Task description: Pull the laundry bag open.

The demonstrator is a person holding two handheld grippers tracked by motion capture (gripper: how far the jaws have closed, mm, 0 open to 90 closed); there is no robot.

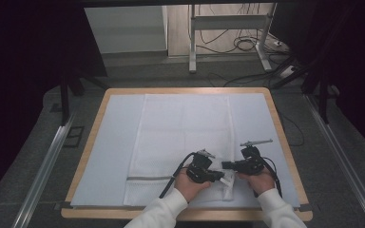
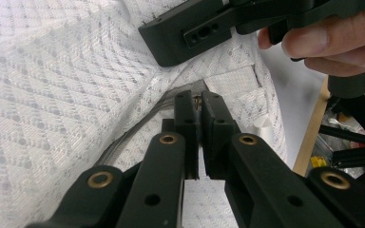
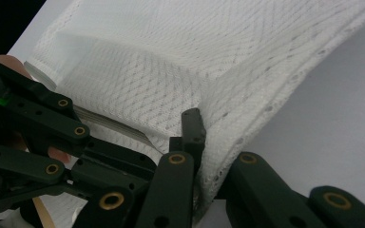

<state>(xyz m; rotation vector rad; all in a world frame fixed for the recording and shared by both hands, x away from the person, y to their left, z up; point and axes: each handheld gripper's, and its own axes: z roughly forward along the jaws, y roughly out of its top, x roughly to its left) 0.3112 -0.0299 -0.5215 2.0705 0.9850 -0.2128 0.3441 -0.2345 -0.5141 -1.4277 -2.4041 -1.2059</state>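
A white mesh bag [image 1: 185,128] lies flat on the pale mat, with a grey zipper [image 1: 142,178] running along its near end. At the bag's near right corner, my left gripper [image 1: 218,176] is shut on the small metal zipper pull [image 2: 198,99], which shows between its jaw tips where the zipper band [image 2: 138,128] ends. Facing it from the right, my right gripper [image 1: 228,165] is shut on the mesh bag's edge [image 3: 247,109]; the fabric drapes over one of its jaws. The corner of the bag is lifted a little between the two grippers.
A pale mat [image 1: 109,142] covers the wooden table [image 1: 285,137], whose near right edge lies close to my hands. Beyond the table, a metal desk frame [image 1: 228,23] and loose cables [image 1: 247,45] sit on the floor. Metal rails [image 1: 47,161] run along both sides.
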